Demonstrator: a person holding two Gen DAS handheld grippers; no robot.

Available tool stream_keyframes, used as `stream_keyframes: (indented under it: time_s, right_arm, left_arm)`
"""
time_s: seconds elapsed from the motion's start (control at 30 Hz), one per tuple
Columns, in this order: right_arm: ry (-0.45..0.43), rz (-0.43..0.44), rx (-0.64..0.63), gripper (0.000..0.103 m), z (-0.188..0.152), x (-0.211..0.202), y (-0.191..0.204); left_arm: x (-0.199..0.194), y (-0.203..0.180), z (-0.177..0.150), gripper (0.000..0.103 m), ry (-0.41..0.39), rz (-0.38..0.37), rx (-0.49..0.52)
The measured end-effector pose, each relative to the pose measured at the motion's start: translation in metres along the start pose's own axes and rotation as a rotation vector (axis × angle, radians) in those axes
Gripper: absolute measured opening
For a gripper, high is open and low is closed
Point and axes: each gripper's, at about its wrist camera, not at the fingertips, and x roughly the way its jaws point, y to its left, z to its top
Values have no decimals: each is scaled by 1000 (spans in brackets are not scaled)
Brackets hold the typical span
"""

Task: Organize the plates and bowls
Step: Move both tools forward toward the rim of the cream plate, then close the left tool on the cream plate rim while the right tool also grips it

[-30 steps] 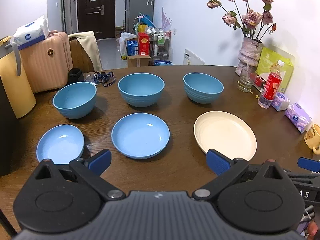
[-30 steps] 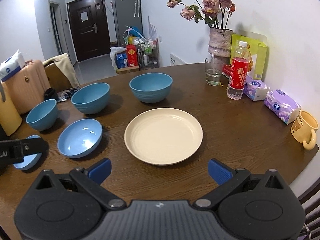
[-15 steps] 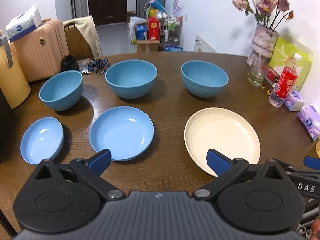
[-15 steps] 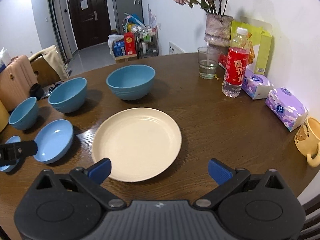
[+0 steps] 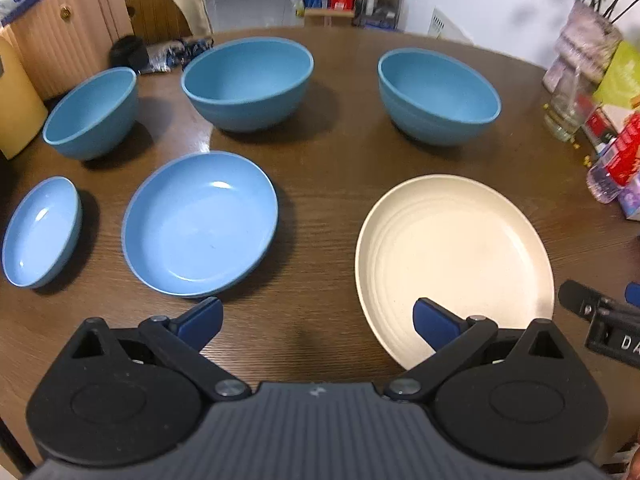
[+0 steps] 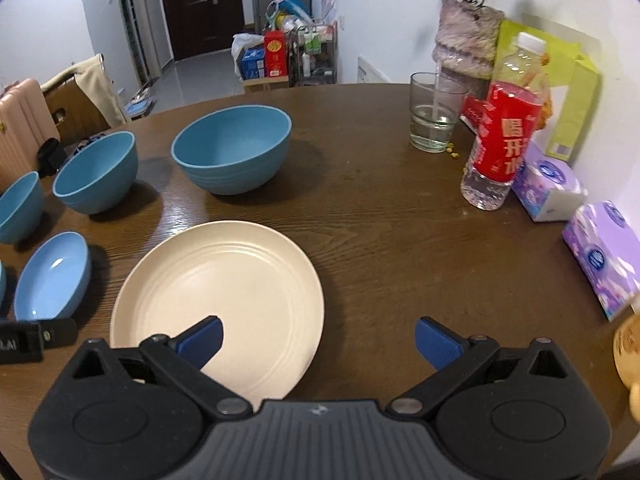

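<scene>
We hold both claws spread and empty above the table's (image 5: 328,208) near edge, likely readying to stack. The left claw (image 5: 316,316) hovers between the blue plate (image 5: 200,224) and cream plate (image 5: 452,256); the right claw (image 6: 318,340) straddles the cream plate's rim. Three blue bowls (image 5: 248,80) behind stand empty.

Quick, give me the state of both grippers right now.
Left gripper: open, holding nothing, above the brown wooden table.
Right gripper: open, holding nothing, its left finger over the round cream plate.
</scene>
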Motion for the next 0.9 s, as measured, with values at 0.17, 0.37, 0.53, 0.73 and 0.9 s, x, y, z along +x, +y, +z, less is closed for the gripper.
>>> stream_keyframes:
  time_s: [0.17,0.37,0.53,0.73,0.9]
  right_arm:
    - [39,16,-11,94,11,25,-7]
    - [87,45,-15,81,17,51,-14]
    - [117,83,-14,63,21,66,-16]
    - [133,112,-3,50,25,77,-18]
    - [146,140,20,39,26,84,-20]
  left_arm:
    - [22,-10,6,101,65,8,-20]
    - [39,-18,11,88,104,19,-39]
    - [53,-20,14,71,149,7,-75]
    - [65,-21,18,50,186,-10,-95]
    - [69,-21,18,44,195,-13,-108]
